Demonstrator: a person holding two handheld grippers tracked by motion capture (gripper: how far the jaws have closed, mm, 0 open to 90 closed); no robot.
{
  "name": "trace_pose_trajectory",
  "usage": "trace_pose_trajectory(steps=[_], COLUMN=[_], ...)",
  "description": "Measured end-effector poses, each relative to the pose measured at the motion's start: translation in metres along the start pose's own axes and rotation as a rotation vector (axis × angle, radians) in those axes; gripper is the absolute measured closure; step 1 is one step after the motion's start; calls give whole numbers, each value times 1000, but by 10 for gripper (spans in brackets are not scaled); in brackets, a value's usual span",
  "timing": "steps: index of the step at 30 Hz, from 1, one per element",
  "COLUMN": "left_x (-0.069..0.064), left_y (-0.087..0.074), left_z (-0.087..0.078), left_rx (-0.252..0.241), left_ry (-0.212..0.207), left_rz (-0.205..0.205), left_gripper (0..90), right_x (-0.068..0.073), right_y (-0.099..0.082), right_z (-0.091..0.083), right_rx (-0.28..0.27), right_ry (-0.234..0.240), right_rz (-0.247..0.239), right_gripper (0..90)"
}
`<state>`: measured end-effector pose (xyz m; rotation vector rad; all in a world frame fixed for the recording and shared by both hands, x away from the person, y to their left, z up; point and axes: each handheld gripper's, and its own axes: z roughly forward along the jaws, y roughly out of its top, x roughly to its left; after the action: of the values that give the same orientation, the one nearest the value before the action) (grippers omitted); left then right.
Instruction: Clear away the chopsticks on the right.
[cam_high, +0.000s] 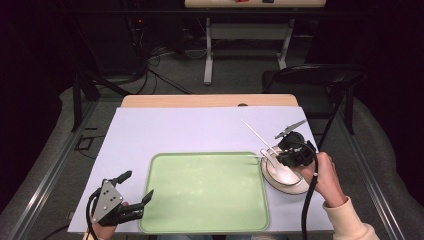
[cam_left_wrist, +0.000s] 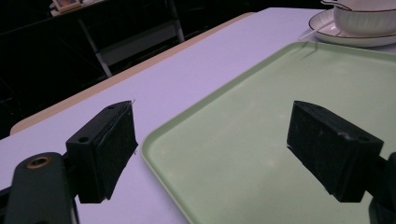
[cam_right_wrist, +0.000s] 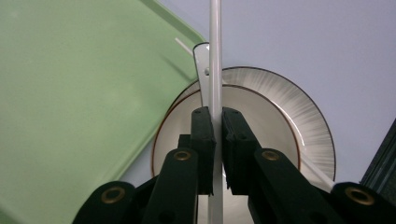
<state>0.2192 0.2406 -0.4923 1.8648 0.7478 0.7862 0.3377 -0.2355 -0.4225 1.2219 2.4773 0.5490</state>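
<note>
My right gripper (cam_high: 280, 151) hovers over a white bowl (cam_high: 295, 181) on the table's right side, just beyond the green tray (cam_high: 205, 192). It is shut on a white chopstick (cam_right_wrist: 215, 51) that points up and away to the far left (cam_high: 255, 132). Inside the bowl lies a white spoon (cam_right_wrist: 201, 70). A second white chopstick (cam_right_wrist: 316, 174) rests across the brown-rimmed plate (cam_right_wrist: 308, 126) under the bowl. My left gripper (cam_high: 139, 183) is open and holds nothing, with its jaws astride the tray's near left corner (cam_left_wrist: 159, 144).
A pale lilac mat (cam_high: 165, 130) covers the wooden table (cam_high: 200, 100). A black folding chair (cam_high: 320, 80) stands past the far right corner. Another table's legs (cam_high: 210, 50) and cables lie on the floor beyond.
</note>
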Motion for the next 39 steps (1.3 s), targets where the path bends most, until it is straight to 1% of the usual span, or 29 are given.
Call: trace_pose_trajectory(steps=[4,8,13,17,22,24,29,30,31,36,39], left_x=[0,0,0,0,0,0,0,0,0,1,0], left_y=[0,0,0,0,0,0,0,0,0,0,0], left_z=[0,0,0,0,0,0,-1,-1,-1,-1,-2], left_rx=[-1,-1,-2,-2,-6,-6,-10,-10,-11,-12,-14], left_ry=[0,-2,1,0,0,0,1,1,1,-1,-2], left_rz=[0,3,-1,1,-1,-1,2,2,-1,2,1], left_gripper=[157,157,157,157,156,157,157,157,157,157,156], right_x=[9,17,31,41,52,54,54,67,71,77,79], right_y=[-2,-4,-6,-7,-9,-10,-10,-14,-17,-22,-25], right_z=[-3,-1,6,11,22,25,25,41,48,60,69], right_rx=[-5,-14,-14,-31,-17,-8,-8,33,51,84,102], right_ry=[-2,-2,4,29,55,58,58,86,97,114,113], right_rz=[19,43,41,51,60,60,60,67,72,85,98], right_gripper=[839,838,838,837,837,837,837,837,837,836,836])
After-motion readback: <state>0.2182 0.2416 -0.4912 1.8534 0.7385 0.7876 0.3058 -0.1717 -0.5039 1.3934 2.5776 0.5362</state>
